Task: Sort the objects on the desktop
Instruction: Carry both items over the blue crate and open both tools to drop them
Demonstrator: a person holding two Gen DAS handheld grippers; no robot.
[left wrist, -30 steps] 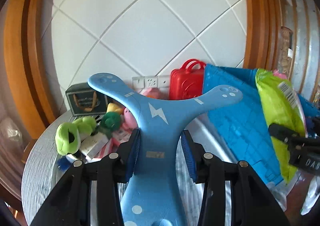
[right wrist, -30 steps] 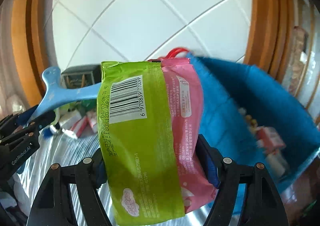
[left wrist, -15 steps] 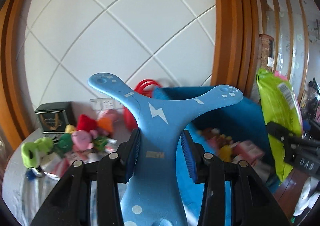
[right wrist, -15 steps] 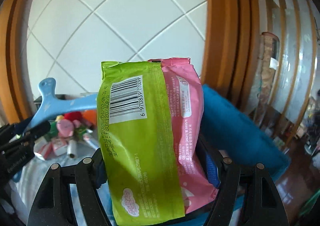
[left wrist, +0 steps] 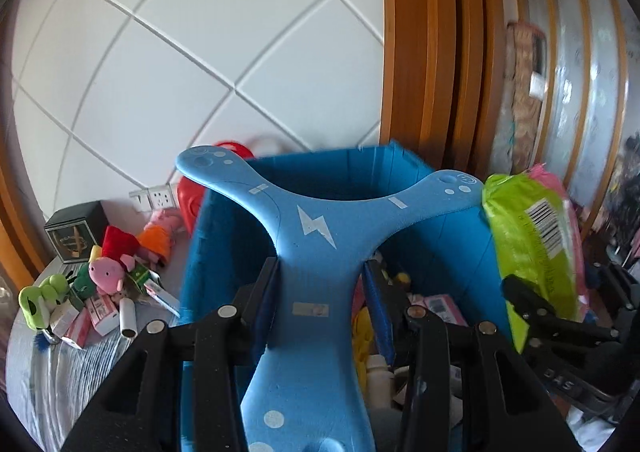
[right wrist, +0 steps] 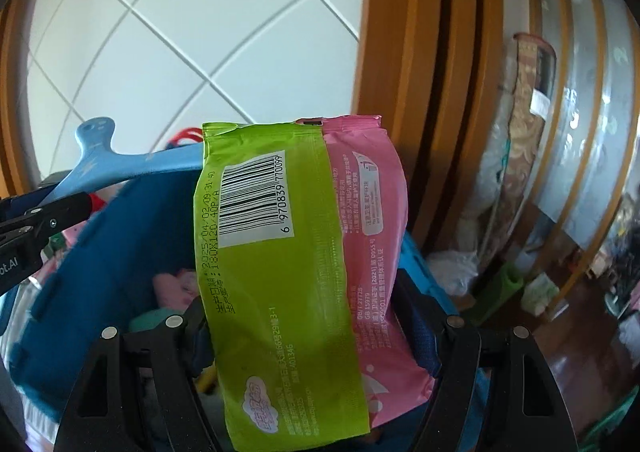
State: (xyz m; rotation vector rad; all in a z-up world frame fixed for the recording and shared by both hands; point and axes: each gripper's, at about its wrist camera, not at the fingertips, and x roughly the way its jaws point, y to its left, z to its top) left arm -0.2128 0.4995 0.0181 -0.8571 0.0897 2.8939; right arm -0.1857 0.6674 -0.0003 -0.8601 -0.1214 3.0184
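My left gripper (left wrist: 320, 292) is shut on a light blue three-armed boomerang (left wrist: 312, 236) with a white lightning mark, held above the open blue storage box (left wrist: 344, 168). My right gripper (right wrist: 304, 316) is shut on a green and pink packet (right wrist: 288, 252) with a barcode, held over the same blue box (right wrist: 120, 252). The packet (left wrist: 532, 244) and right gripper show at the right of the left wrist view. The boomerang (right wrist: 116, 168) shows at the left of the right wrist view. Several small items lie inside the box.
Plush toys (left wrist: 108, 272), small cartons (left wrist: 96, 316) and a green toy (left wrist: 40, 300) lie on the round table (left wrist: 52, 372) left of the box. A dark box (left wrist: 76, 236) and a red case (left wrist: 192, 200) stand by the tiled wall. Wooden frame and floor clutter at right.
Both grippers have moved right and forward with their loads, from over the table to above the blue box. The box's inside now shows below both.
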